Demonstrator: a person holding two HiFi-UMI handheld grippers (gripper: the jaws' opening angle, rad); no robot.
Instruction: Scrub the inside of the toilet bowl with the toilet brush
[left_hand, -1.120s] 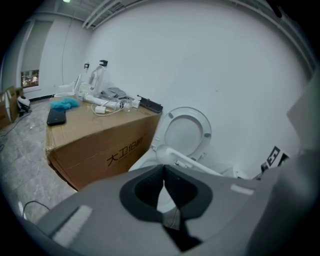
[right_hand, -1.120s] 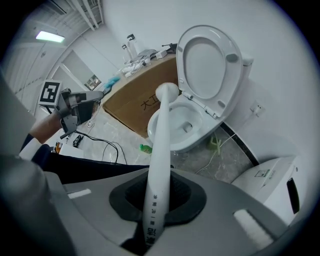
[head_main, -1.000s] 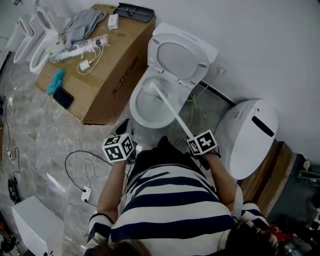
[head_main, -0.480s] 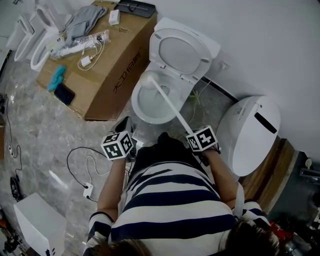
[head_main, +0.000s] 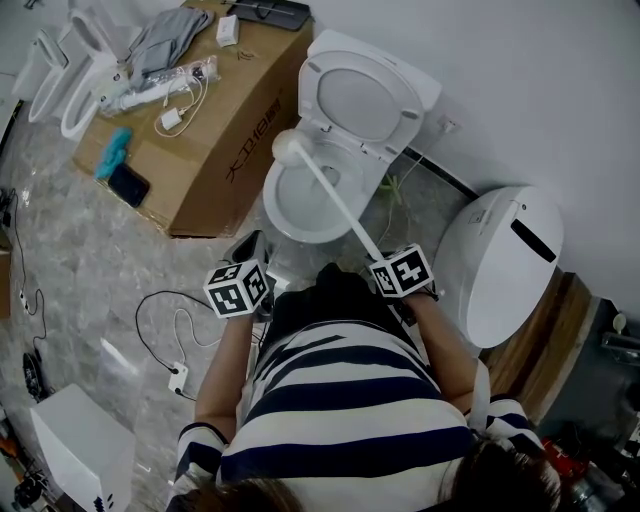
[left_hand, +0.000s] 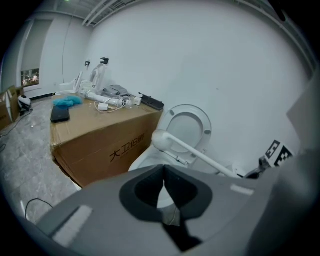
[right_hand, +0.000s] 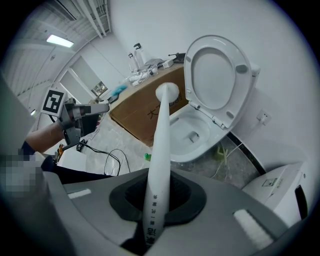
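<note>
The toilet brush (head_main: 335, 200) lay slantwise across the open toilet bowl (head_main: 268, 205). Its long white handle ran from the near edge of the bowl up to its rounded head, which sat at the far left part of the rim, just below the hinge of the raised seat and lid (head_main: 362, 100). Whether the head touched the porcelain could not be told.

The right gripper (head_main: 386, 262), just beyond the near right edge of the bowl, had its jaws clamped on the lower end of the handle. In the right gripper view the handle (right_hand: 159, 150) rose from between them toward the bowl (right_hand: 215, 142).

The left gripper (head_main: 250, 262) hung at the near left of the bowl with its jaws pressed together and nothing between them. The left gripper view showed them meeting in a line (left_hand: 164, 192).

A cardboard box (head_main: 225, 150) stood close against the bowl's left side, and another white toilet unit (head_main: 500, 265) lay to its right.
</note>
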